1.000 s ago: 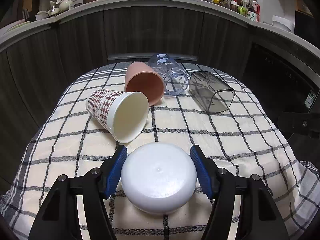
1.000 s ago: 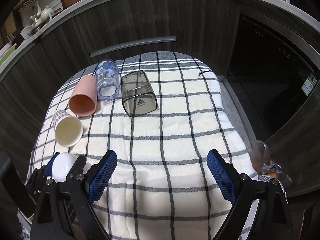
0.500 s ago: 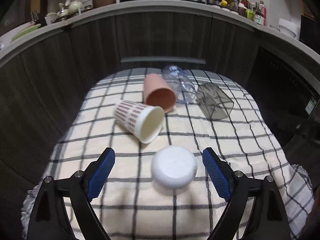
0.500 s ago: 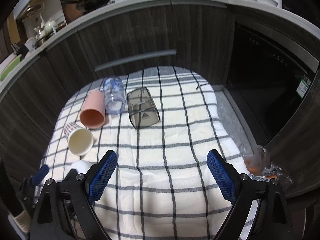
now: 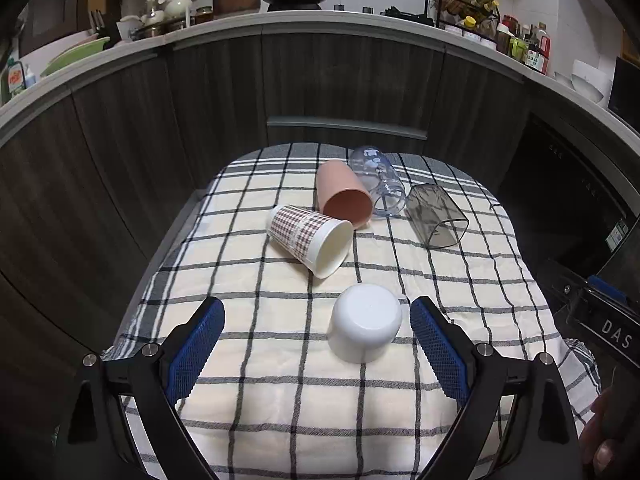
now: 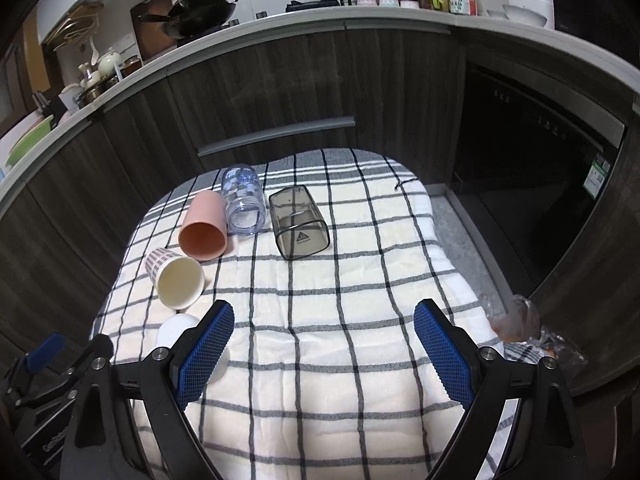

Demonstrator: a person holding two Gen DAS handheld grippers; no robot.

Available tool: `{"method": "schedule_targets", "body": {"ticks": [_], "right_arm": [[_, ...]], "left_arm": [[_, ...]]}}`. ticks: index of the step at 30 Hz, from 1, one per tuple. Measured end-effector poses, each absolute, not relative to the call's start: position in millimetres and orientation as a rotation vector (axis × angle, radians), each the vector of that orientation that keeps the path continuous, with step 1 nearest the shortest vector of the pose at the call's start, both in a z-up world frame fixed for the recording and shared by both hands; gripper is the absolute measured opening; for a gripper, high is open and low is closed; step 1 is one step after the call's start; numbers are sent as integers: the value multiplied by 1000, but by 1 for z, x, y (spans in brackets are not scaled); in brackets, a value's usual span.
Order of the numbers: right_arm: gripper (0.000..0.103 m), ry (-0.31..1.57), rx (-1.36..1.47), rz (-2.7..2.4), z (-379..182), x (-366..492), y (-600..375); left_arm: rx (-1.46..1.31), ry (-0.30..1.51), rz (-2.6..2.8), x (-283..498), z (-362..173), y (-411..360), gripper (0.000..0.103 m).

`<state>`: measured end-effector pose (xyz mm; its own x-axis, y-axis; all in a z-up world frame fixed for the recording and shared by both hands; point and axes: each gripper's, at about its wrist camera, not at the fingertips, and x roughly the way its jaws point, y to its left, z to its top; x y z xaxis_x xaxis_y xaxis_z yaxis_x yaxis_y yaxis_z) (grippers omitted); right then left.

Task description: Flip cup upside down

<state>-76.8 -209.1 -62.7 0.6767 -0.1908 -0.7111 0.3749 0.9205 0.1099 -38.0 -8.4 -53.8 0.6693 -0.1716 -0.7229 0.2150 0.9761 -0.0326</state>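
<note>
Task thing: small white plastic cup (image 5: 365, 327) stands mouth-down on the checked cloth over the bench (image 5: 248, 400), just ahead of the left gripper (image 5: 316, 346), nearer its right finger.
Left fingers: spread wide, holding nothing.
Right fingers: right gripper (image 6: 325, 354) likewise wide apart and empty; the white cup peeks out beside its left finger.
Progress: one cup reads as flipped (my judgement).
Left to do: plaid paper cup (image 5: 310, 238), pink tumbler (image 5: 344, 194), clear bottle (image 5: 378, 184) and smoky square container (image 5: 438, 214) lie on their sides beyond the fingertips.
Writing: "DAS" on the dark part at the left view's right edge; a warning triangle on the smoky container.
</note>
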Motion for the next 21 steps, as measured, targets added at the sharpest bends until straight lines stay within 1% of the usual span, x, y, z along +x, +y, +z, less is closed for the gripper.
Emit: {"method": "schedule_targets", "body": {"ticks": [6,21], "right_arm": [[92,721,209,-332,-52,-87,-197],[92,645,168,-326,-27,-110,-185]], "left_arm": [[45,825,-202,-44,-49,0,95],[49,778,-186,-65,-30,10,95]]}}
